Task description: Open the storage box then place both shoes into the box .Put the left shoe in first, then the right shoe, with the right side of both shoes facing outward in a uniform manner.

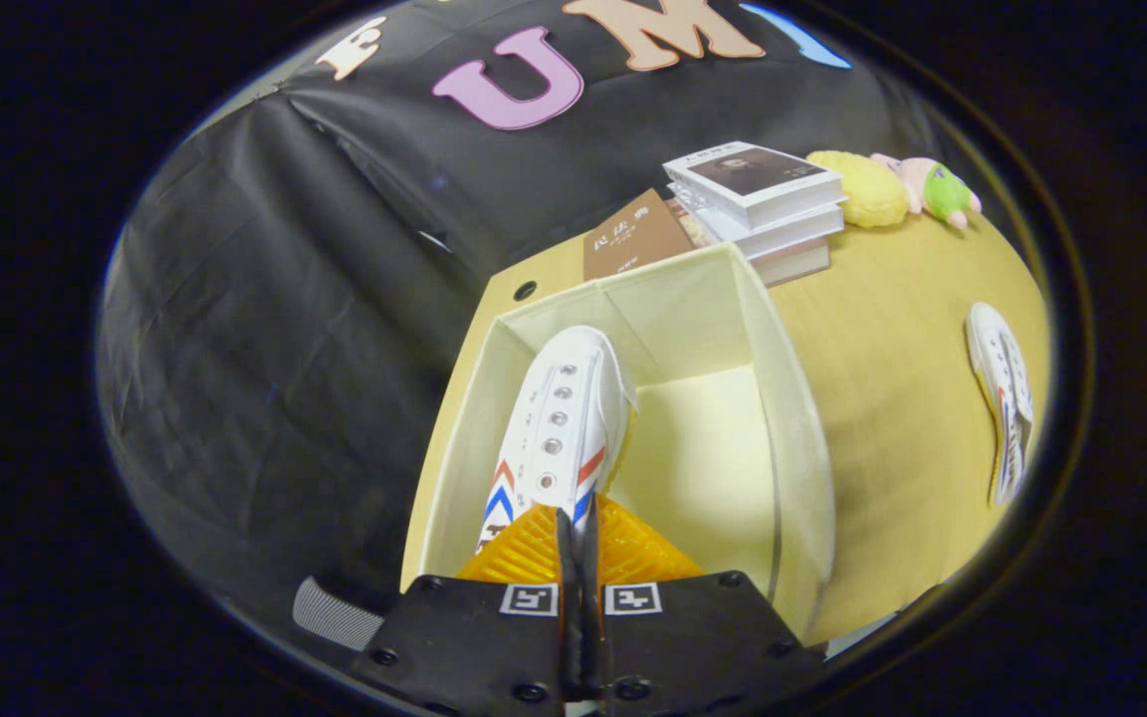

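Brown book (633, 239), lying at 12 o'clock from the storage box (783, 339): a vertical line of pale Chinese characters on the cover, too small to read with certainty. Top book of the white stack (753, 171), at 1 o'clock from the box: a dark cover picture with a faint, illegible title line. Gripper (578, 518), fingers closed on the heel of the shoe (564, 418) inside the box: two square black-and-white coded markers (530, 599), one per finger base. No brand name can be read on the shoe.
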Demonstrator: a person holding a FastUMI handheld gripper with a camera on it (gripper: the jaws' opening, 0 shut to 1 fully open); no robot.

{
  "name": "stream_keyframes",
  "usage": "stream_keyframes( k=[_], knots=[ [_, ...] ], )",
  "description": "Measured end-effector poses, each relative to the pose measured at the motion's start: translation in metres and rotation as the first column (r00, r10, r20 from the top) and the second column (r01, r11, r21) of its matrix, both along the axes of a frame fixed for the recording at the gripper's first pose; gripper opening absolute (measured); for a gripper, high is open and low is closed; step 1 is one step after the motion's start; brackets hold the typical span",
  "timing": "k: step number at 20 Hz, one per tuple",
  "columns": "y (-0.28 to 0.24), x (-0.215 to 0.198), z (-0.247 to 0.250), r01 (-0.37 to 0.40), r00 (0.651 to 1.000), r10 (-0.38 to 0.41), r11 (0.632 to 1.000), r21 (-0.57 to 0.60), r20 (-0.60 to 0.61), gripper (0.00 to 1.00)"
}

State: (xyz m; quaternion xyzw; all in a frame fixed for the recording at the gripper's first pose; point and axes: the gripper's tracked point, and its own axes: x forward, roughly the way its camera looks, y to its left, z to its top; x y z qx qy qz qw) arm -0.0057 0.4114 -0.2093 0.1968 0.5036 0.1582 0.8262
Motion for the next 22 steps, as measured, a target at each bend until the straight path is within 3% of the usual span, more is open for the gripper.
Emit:
stream_keyframes(
  k=[5, 9, 13, 22],
  knots=[
    [0.004, -0.004, -0.011, -0.059, 0.998, 0.061, 0.996, -0.06, 0.032, 0.06],
    [0.01, 0.003, 0.024, -0.071, 0.99, 0.066, 0.997, 0.035, 0.127, 0.53],
    [-0.019, 0.013, 0.057, -0.1, 0.964, 0.092, 0.995, 0.019, 0.248, 1.0],
    [-0.145, 0.025, 0.071, -0.023, 0.946, 0.042, 0.998, -0.062, 0.32, 1.0]
  ],
)
